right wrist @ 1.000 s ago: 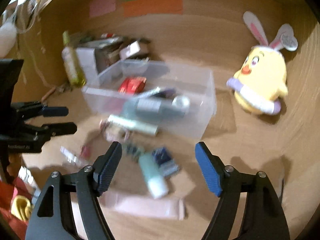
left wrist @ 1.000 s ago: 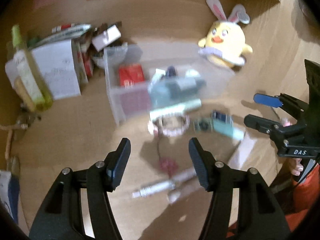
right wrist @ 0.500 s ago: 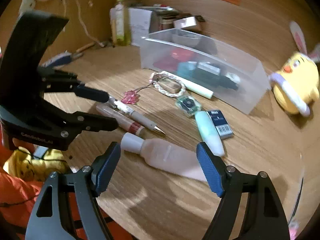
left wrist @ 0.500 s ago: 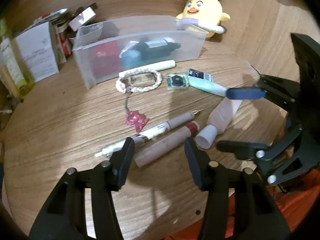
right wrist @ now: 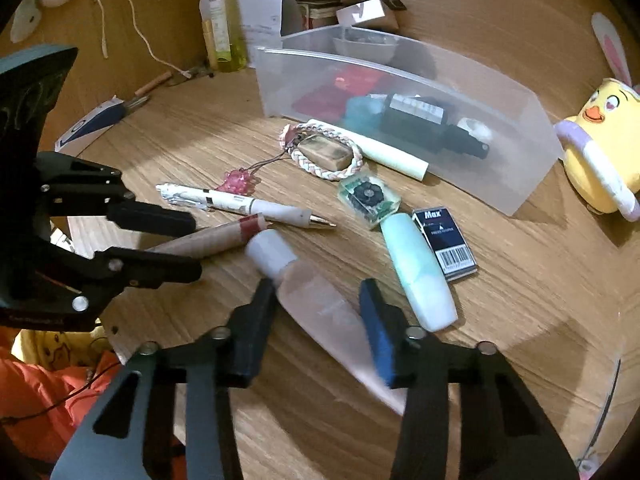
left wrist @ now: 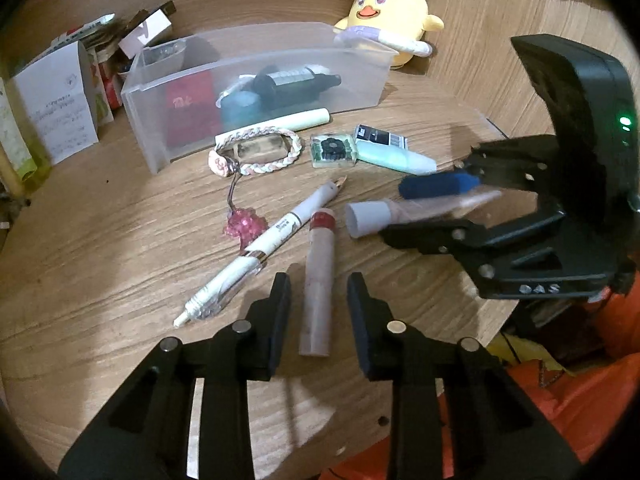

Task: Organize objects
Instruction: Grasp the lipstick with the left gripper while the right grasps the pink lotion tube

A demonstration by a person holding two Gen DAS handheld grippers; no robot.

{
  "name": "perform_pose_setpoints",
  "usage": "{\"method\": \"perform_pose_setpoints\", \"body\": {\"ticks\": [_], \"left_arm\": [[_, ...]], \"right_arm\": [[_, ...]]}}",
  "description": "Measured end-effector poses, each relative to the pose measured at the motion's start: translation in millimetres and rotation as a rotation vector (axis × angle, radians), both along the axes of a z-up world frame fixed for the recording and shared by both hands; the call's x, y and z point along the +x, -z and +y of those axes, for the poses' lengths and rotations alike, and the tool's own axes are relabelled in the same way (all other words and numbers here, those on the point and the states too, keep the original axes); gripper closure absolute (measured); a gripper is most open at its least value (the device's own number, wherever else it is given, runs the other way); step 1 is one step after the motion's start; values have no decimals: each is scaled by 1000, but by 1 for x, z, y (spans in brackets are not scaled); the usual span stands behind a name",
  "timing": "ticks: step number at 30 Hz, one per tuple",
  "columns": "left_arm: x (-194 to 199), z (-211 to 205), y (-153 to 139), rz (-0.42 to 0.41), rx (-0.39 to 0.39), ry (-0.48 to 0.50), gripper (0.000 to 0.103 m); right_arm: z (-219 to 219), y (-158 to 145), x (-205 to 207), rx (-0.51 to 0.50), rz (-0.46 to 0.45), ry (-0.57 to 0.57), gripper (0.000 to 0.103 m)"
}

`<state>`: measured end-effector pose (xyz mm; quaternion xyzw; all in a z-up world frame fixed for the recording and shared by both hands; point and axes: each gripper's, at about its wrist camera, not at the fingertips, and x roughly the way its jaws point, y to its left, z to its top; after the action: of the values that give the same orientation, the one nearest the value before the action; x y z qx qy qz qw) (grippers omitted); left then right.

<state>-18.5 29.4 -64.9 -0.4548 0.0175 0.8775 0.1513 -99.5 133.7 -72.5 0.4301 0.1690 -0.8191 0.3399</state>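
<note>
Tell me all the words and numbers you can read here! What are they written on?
"Max": on the small dark box with a barcode, beside the mint tube.
"DAS": on the right hand-held gripper, as the left camera sees it.
Too small or blurred to read: the box's barcode digits, the white pen, the white paper box, the yellow-green bottle, the red packet in the clear bin.

both wrist views look down closely, sharing the clear bin (left wrist: pixel 256 60) (right wrist: pixel 400 92).
</note>
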Motion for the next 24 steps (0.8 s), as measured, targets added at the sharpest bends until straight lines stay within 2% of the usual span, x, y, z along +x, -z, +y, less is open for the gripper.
{"method": "perform_pose_setpoints", "body": {"ticks": [3,7,16,24], "left_arm": [[-4,3,1,20,-10,-3,74],[-8,6,2,54,-41,-11,88],[-7,-1,-1,70,-23,-40,89],[-6,-15,-28,144,27,-91,89]], "right_arm": [[-4,0,5,-4,-16,-25,68],[-16,1,4,5,3,-33,68],[-23,2,0,-14,43,0,73],[-4,-20,0,-104,76,78,73]]}}
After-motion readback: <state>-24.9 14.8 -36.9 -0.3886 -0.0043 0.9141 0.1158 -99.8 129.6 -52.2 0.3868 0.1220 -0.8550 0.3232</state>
